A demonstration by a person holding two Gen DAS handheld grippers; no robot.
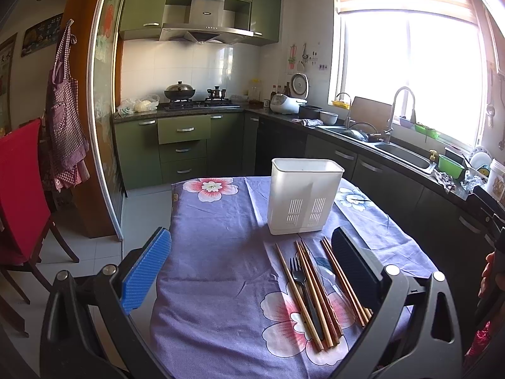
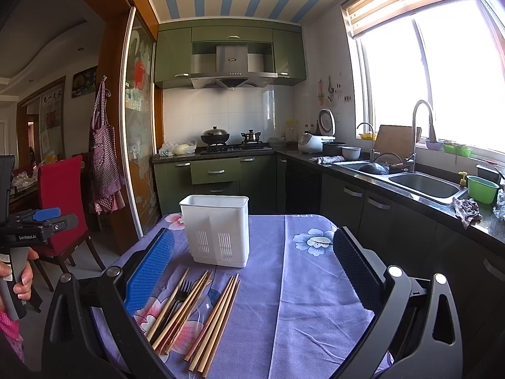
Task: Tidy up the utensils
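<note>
A white slotted utensil holder (image 1: 304,197) (image 2: 218,230) stands upright on the purple flowered tablecloth (image 1: 221,252) (image 2: 309,300). In front of it lie several wooden chopsticks (image 1: 315,290) (image 2: 214,319), a black plastic fork (image 1: 303,290) (image 2: 176,303) and a clear plastic spoon (image 1: 328,276) (image 2: 203,308). My left gripper (image 1: 252,271) hovers open above the cloth, its right finger over the chopsticks. My right gripper (image 2: 252,278) is open too, with the utensils near its left finger. Neither holds anything.
A red chair (image 1: 22,195) (image 2: 61,205) stands left of the table. The kitchen counter with a sink (image 1: 404,154) (image 2: 423,184) and a green bowl (image 2: 482,189) runs along the right. A hand (image 2: 19,278) holds the left gripper's handle at the far left.
</note>
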